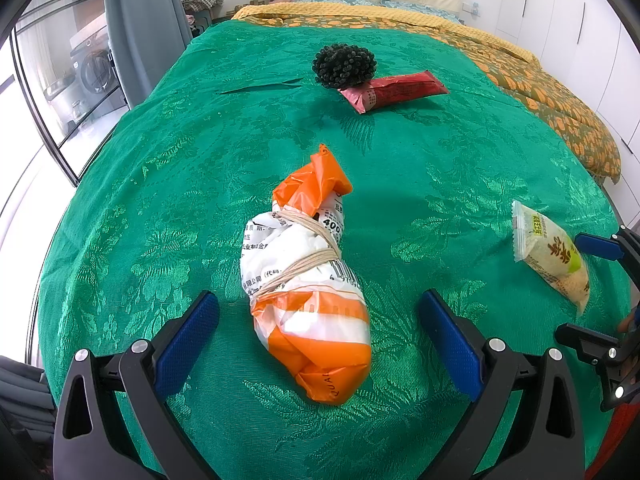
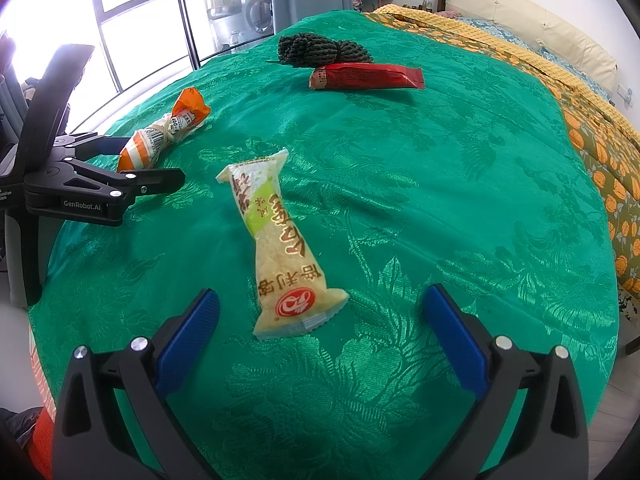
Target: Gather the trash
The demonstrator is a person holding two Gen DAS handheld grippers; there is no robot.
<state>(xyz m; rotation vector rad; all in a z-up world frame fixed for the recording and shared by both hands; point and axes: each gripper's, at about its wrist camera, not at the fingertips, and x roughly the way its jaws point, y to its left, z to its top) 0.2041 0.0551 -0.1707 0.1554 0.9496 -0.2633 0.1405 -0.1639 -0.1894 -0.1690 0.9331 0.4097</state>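
1. The left claw (image 1: 318, 324) reaches forward low over the bed (image 1: 460, 160), its blue pads spread wide on either side of the orange-and-white bag bundle (image 1: 308, 288). The pads touch nothing.
2. That bundle, tied around its middle with tan string, lies lengthwise on the green bedspread, its near end between the left claw's fingers.
3. The right claw (image 2: 320, 320) is held the same way, level and pointing forward, jaws wide and empty, with the near end of the pale yellow snack packet (image 2: 280, 248) just ahead of its pads.
4. In the right wrist view the left claw (image 2: 140, 160) shows from the side, fingers straddling the bundle (image 2: 160, 136).
5. Farther up the bed lie a red wrapper (image 1: 394, 90) and, just behind it and touching, a dark bundle of cord (image 1: 344, 65).
6. The packet (image 1: 554, 256) sits well apart from the bundle, near the bed's right edge.
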